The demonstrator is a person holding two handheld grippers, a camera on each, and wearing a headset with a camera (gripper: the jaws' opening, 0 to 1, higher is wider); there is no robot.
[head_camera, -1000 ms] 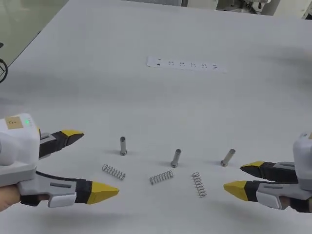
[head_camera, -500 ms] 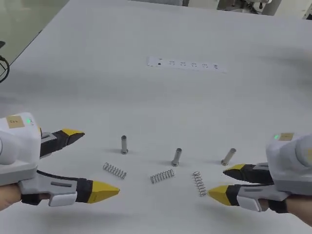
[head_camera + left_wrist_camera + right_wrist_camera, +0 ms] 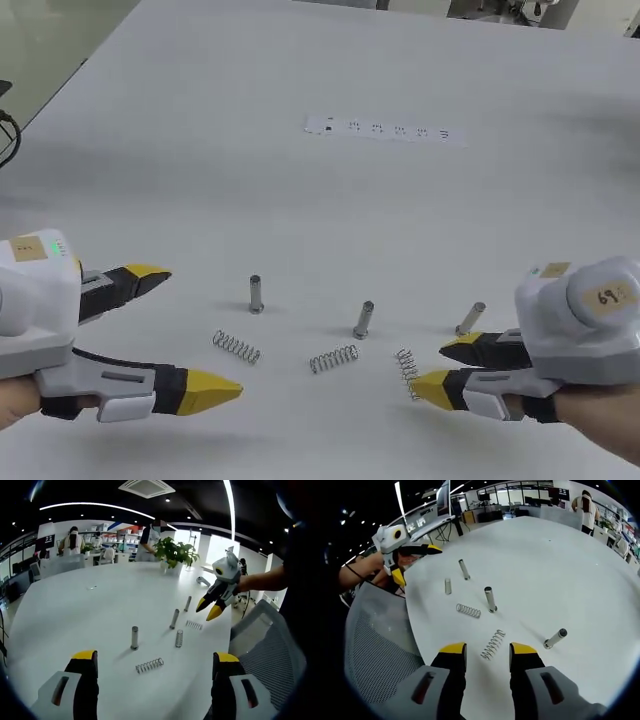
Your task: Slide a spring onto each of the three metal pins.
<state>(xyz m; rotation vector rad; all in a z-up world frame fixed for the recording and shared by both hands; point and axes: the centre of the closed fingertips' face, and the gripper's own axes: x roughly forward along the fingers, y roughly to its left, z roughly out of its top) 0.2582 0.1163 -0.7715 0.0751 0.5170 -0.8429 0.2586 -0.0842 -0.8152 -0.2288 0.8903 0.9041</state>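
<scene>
Head view, from the left: the left gripper (image 3: 200, 331) hovers low over the table (image 3: 300, 210), jaws spread wide with nothing between them. Just beyond its lower tip lies the left spring (image 3: 236, 347), flat on the table, and near behind that the left pin (image 3: 256, 294) stands upright and bare. The left gripper view puts this spring straight ahead, about midway between the jaws, but clear of both.

At the centre, the middle spring (image 3: 333, 358) lies on its side in front of the middle pin (image 3: 364, 319), near it but not touching. This pin also stands with nothing on it.

Further right, the right spring (image 3: 406, 367) lies flat, and the right pin (image 3: 470, 319) stands a little behind it, empty too. The right gripper (image 3: 430, 365) is low, its tips right at this spring. Its jaws are parted more narrowly than the left's and grip nothing. In the right gripper view the spring lies just ahead of the gap between the tips, lined up with it.

As I judge it, the task has barely begun. No spring is on a pin and none is lifted, so all three remain to do. The right spring looks likely to be picked up first.
</scene>
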